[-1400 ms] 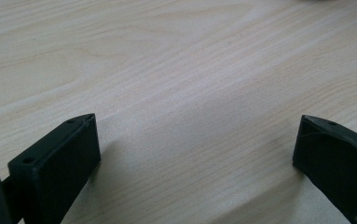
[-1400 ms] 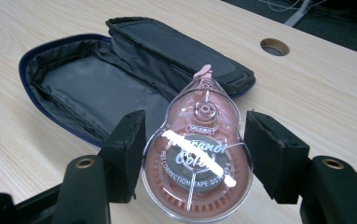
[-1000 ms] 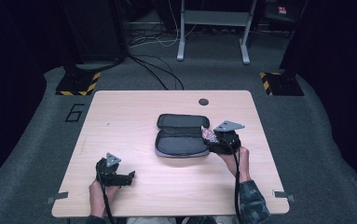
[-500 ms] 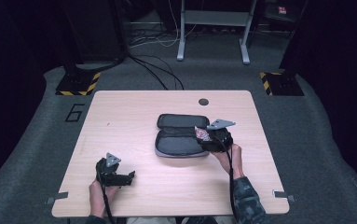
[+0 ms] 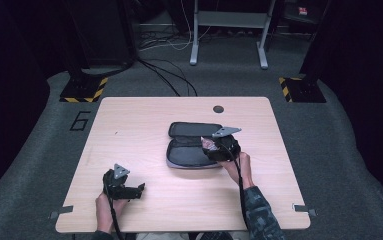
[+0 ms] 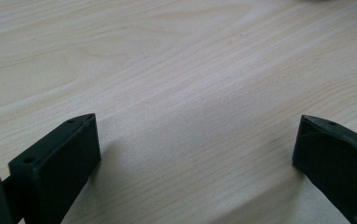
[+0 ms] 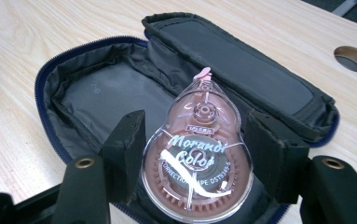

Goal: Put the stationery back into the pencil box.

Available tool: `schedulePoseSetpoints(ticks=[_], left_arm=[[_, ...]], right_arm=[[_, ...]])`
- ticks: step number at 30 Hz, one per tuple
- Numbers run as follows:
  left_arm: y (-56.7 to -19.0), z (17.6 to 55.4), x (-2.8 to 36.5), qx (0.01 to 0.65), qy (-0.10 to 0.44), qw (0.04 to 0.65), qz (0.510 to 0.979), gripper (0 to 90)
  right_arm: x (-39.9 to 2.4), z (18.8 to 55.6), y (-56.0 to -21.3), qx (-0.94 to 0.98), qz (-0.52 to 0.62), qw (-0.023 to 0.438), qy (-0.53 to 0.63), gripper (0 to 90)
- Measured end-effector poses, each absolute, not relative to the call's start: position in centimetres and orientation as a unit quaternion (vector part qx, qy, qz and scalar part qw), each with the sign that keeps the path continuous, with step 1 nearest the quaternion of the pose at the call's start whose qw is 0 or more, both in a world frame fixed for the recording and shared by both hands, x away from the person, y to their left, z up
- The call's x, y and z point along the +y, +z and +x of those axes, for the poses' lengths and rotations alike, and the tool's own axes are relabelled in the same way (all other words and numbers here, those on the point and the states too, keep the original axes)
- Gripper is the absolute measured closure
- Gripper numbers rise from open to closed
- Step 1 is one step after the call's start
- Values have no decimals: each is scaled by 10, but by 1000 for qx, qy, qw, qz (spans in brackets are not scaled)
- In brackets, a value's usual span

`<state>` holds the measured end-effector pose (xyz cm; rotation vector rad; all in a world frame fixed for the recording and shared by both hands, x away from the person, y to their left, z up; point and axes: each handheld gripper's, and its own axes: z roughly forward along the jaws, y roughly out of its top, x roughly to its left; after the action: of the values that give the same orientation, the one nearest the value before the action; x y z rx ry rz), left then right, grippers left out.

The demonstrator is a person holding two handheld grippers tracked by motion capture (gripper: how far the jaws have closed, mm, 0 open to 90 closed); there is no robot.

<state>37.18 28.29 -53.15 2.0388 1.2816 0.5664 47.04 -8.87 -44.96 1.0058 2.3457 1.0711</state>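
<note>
A dark fabric pencil case (image 5: 189, 156) lies unzipped and spread flat at the middle of the wooden table (image 5: 139, 125). My right gripper (image 5: 210, 146) hovers over the case's right end, shut on a pink, see-through correction tape dispenser (image 7: 197, 158) labelled "Morandi Color". The dispenser's tip points into the case's open grey lining (image 7: 97, 98), and the jaws press on both its sides. My left gripper (image 5: 140, 189) rests open near the table's front left. Bare wood shows between its wide-apart jaws (image 6: 195, 126).
A round cable hole (image 5: 218, 109) sits in the table behind the case, also seen as the hole (image 7: 353, 57) past the case's lid. Beyond the table are floor cables (image 5: 169, 82), a metal frame (image 5: 229, 35) and yellow-black striped bases (image 5: 84, 90).
My right gripper has carried the correction tape leftward, from the case's right edge to above its open lining. The left gripper has stayed still.
</note>
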Motion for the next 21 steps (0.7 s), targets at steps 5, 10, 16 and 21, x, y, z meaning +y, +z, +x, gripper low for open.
schedulePoseSetpoints(ticks=[5, 10, 16, 21], left_arm=[[-532, 372, 283, 489, 216, 328, 779, 8], [-531, 372, 283, 490, 216, 328, 779, 8], [-532, 372, 283, 489, 216, 328, 779, 9], [-532, 372, 283, 489, 215, 329, 779, 10]], right_arm=[[-82, 474, -455, 837, 359, 175, 374, 394], [-74, 480, -463, 843, 354, 169, 369, 394], [-61, 485, -471, 848, 356, 157, 360, 394], [-54, 488, -478, 850, 364, 145, 353, 394]])
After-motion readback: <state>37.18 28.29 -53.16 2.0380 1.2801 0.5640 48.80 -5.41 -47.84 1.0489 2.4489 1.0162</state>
